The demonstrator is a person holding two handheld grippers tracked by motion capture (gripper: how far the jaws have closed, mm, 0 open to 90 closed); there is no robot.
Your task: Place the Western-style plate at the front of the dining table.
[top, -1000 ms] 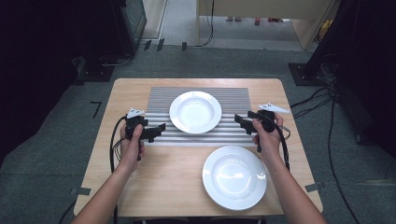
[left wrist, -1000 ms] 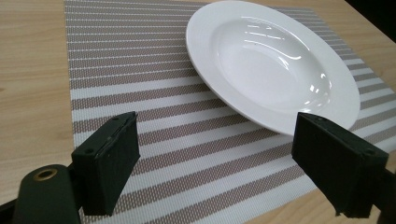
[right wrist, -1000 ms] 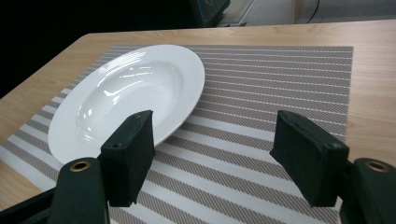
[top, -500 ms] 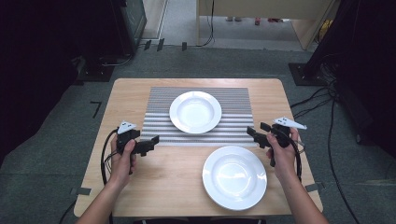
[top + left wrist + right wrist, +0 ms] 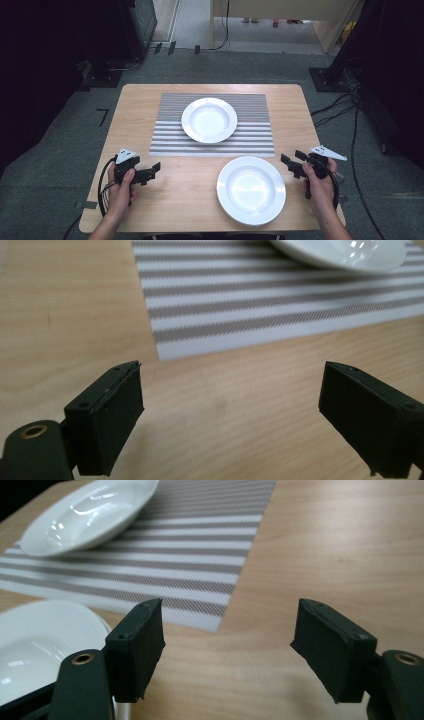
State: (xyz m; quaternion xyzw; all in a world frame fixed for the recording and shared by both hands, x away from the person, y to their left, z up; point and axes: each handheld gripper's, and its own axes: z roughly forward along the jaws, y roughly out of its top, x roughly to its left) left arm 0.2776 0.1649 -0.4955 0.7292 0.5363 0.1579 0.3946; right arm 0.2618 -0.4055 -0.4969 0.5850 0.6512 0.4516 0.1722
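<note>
Both grippers hang low over the near half of the wooden worktop (image 5: 150, 105), each with its fingers spread and nothing between them. The left gripper (image 5: 152, 172) sits at about 8 o'clock from the worktop's middle, pointing toward the striped placemat (image 5: 172, 137), whose near corner lies just ahead of its black fingers (image 5: 107, 417) in the left gripper view; its jaws have just been opening, with bare wood alone between them. The right gripper (image 5: 291, 164) sits at about 4 o'clock, just beside the right rim of the near white plate (image 5: 251, 189), which lies on bare wood at 5 o'clock, close to the placemat's near edge but off it. In the right gripper view that plate (image 5: 35, 645) fills the lower left, next to one of its fingers (image 5: 137, 647). The far white plate (image 5: 209, 119) rests on the middle of the placemat at 12 o'clock, well apart from both grippers. Judging from this layout, the step in hand looks like an approach to the near plate. The next move would likely call for the right gripper to drop to rim height, slide one finger under the plate's edge and clench on the rim, while the left gripper crosses toward the opposite rim if a two-sided lift is wanted.
</note>
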